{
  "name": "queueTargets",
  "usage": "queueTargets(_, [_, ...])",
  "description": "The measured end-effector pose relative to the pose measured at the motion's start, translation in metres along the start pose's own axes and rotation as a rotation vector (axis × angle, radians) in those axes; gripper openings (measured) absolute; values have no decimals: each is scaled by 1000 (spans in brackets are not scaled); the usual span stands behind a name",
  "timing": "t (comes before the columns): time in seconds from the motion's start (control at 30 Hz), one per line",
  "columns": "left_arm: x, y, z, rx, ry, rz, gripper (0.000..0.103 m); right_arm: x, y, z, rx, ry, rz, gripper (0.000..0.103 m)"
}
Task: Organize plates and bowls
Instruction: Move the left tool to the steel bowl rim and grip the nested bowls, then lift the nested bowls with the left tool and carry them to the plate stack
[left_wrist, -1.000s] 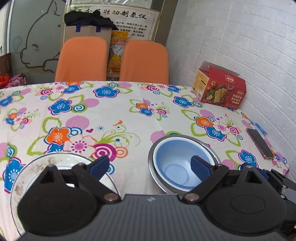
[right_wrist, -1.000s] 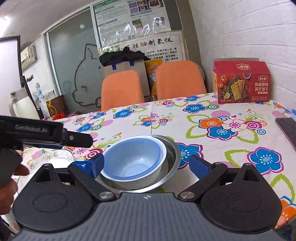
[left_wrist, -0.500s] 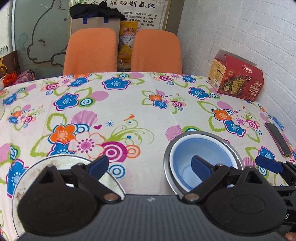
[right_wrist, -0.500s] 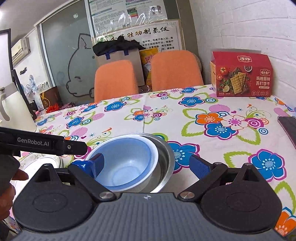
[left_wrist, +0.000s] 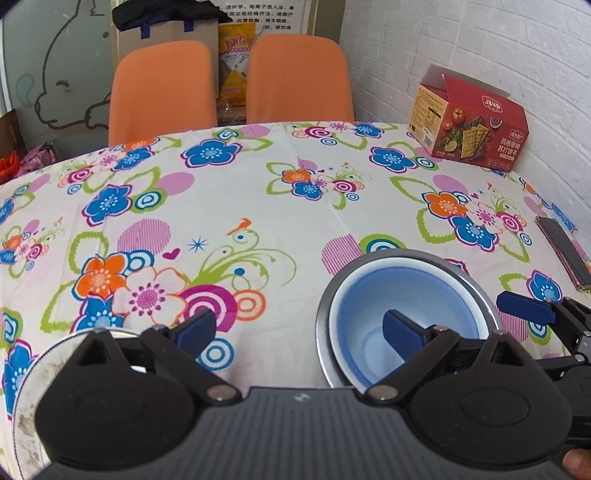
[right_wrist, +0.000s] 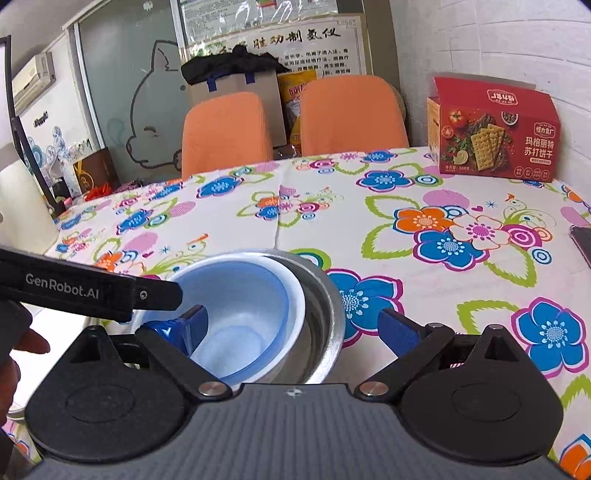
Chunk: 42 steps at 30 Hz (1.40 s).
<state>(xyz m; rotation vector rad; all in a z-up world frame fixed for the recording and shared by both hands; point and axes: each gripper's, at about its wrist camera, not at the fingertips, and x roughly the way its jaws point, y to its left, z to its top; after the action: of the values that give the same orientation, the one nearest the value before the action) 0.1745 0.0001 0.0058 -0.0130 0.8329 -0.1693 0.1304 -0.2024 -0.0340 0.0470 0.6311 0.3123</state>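
Note:
A blue bowl (left_wrist: 391, 325) sits nested in a white bowl, and both sit inside a steel bowl (left_wrist: 476, 284) on the flowered tablecloth. My left gripper (left_wrist: 298, 328) is open; its right finger hangs over the blue bowl and its left finger over the far rim of a stained white plate (left_wrist: 26, 391). My right gripper (right_wrist: 294, 326) is open around the right side of the stack: the left finger is in front of the blue bowl (right_wrist: 243, 306), the right finger beyond the steel bowl (right_wrist: 325, 295). One of its fingers (left_wrist: 524, 307) shows in the left wrist view.
A red cracker box (left_wrist: 472, 129) stands by the brick wall at the back right. A dark phone (left_wrist: 565, 251) lies at the right table edge. Two orange chairs (left_wrist: 162, 85) stand behind the table. The left tool's black body (right_wrist: 74, 290) and a hand (right_wrist: 18, 347) are at the left.
Both views have tipped down toward the table and come closer to the bowl stack. The right gripper's finger has come further into the left wrist view. Both grippers stay open.

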Motion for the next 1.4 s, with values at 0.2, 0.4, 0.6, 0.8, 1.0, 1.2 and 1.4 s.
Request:
queueTargets(0.2, [21, -9, 4, 77, 43, -16, 96, 14, 3, -5, -24, 59, -27, 86])
queueTargets(0.4, [37, -18, 3, 131, 71, -10, 93, 23, 5, -13, -35, 70, -33, 89])
queueTargets(0.6, [44, -10, 2, 97, 97, -39, 86, 21, 9, -17, -1, 18, -55, 89])
queueTargets(0.8, [43, -9, 1, 87, 112, -80, 70, 23, 13, -12, -19, 53, -47, 84])
queueTargets(1.0, [40, -16, 6, 97, 150, -160, 32, 15, 22, -8, -61, 61, -30, 79])
queueTargets(1.2, [35, -19, 15, 81, 140, -127, 29, 9, 18, 0, 25, 63, 31, 82])
queueTargets(1.4, [26, -23, 25, 80, 120, -135, 29, 2, 24, 7, 2, 30, -9, 83])
